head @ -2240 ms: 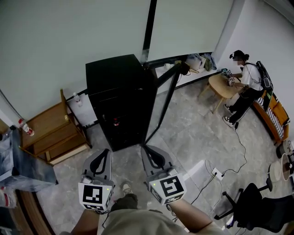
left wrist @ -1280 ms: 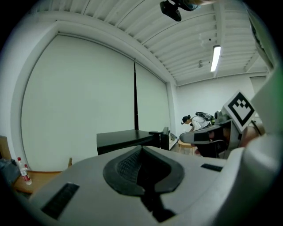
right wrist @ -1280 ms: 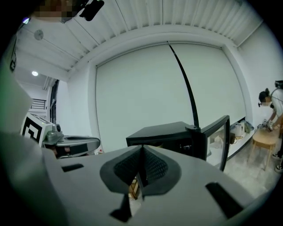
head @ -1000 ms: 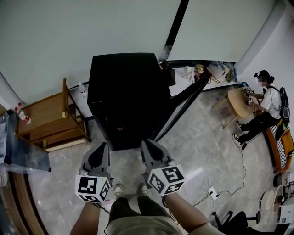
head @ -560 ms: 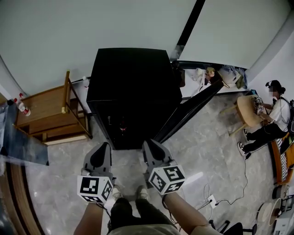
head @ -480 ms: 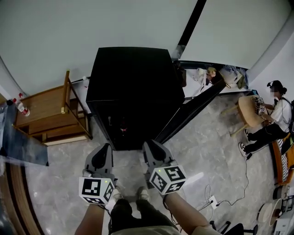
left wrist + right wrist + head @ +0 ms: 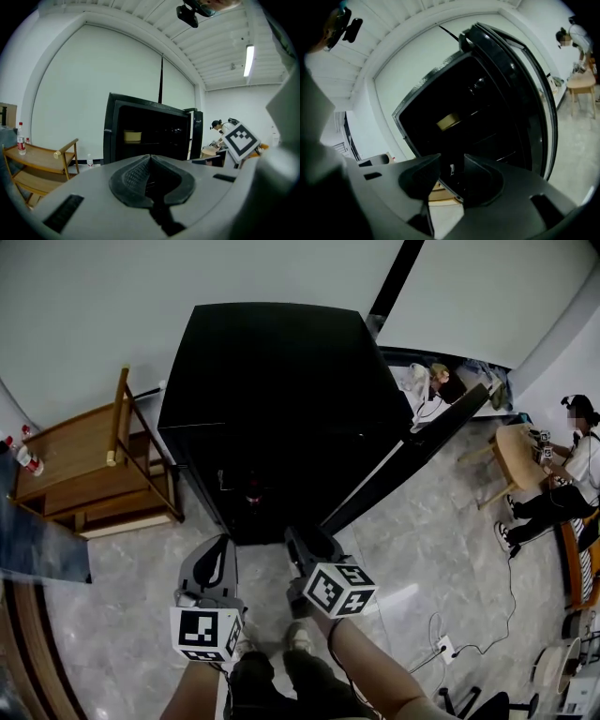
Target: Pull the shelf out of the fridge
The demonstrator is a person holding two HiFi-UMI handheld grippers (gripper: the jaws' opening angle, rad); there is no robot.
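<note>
The black fridge (image 7: 272, 399) stands in front of me with its door (image 7: 403, 465) swung open to the right. Inside it is dark; a wire shelf (image 7: 499, 135) shows faintly, and a yellow box (image 7: 449, 120) sits on a higher level (image 7: 132, 136). My left gripper (image 7: 217, 547) hangs shut and empty just short of the opening, its jaws meeting (image 7: 150, 158). My right gripper (image 7: 300, 538) is nearer the opening. Its jaws are opening, with a clear gap (image 7: 452, 161) and nothing between them. Neither gripper touches the fridge.
A wooden rack (image 7: 84, 465) stands left of the fridge, a bottle (image 7: 26, 460) at its far end. At the right a person (image 7: 572, 456) sits by a small round table (image 7: 520, 451). A cable (image 7: 511, 568) and a power strip lie on the floor.
The view has closed in on the fridge, which now looms larger. Both grippers have come nearer to its open front, the right one ahead of the left.
</note>
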